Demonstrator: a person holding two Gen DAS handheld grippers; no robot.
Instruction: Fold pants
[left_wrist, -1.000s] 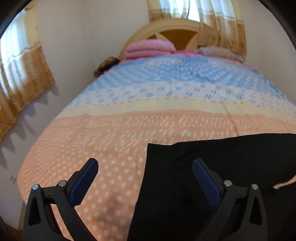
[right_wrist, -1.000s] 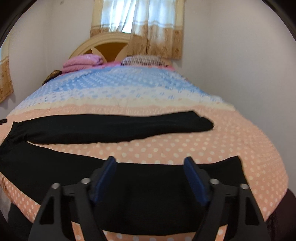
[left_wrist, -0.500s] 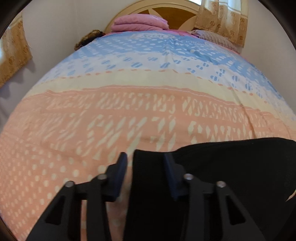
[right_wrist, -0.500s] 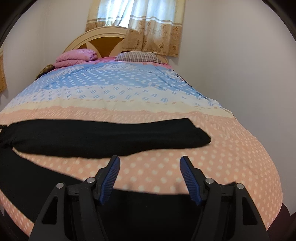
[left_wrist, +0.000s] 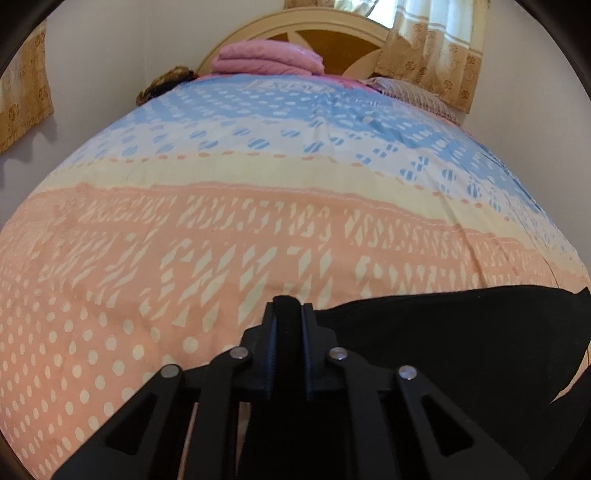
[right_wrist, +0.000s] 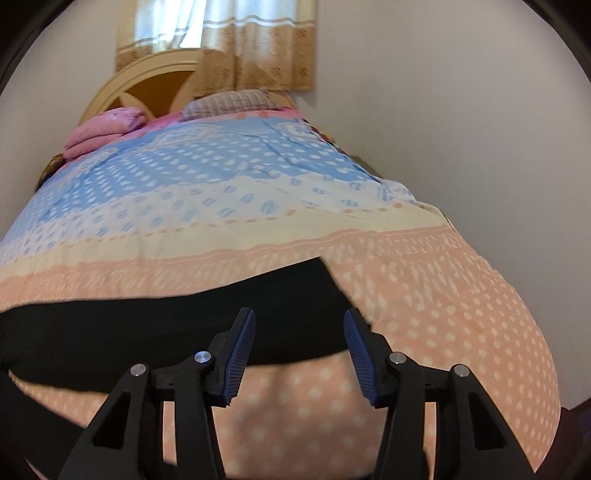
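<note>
Item: pants (left_wrist: 443, 332), black, spread on the bedspread (left_wrist: 258, 221) near the foot of the bed. In the left wrist view one corner of the garment rises between the pads; the rest runs off to the right. In the right wrist view a leg (right_wrist: 184, 325) lies as a long band across the peach dotted part of the cover, its end at the right.

Tool, left gripper (left_wrist: 288, 314): clamped on the pants corner, a ridge of black cloth pinched between the pads. A second ago its jaws stood wide above the cloth edge; half a second ago they were half closed around it. Meaning, by judgement: the first grasp for the fold is made.

Tool, right gripper (right_wrist: 299, 332): jaws closing, part open, blue pads (right_wrist: 242, 354) clear of the cloth, the leg's end beyond them. A second ago it stood over the near leg; now it faces the far one. Its grasp is not yet made.

Seen only from the left: the pinch itself. Seen only from the right: the leg's length and free end.

Surroundings: pink folded blanket (left_wrist: 266, 57), pillow (right_wrist: 229, 101), headboard (right_wrist: 147, 81), curtain (right_wrist: 258, 48), wall.
</note>
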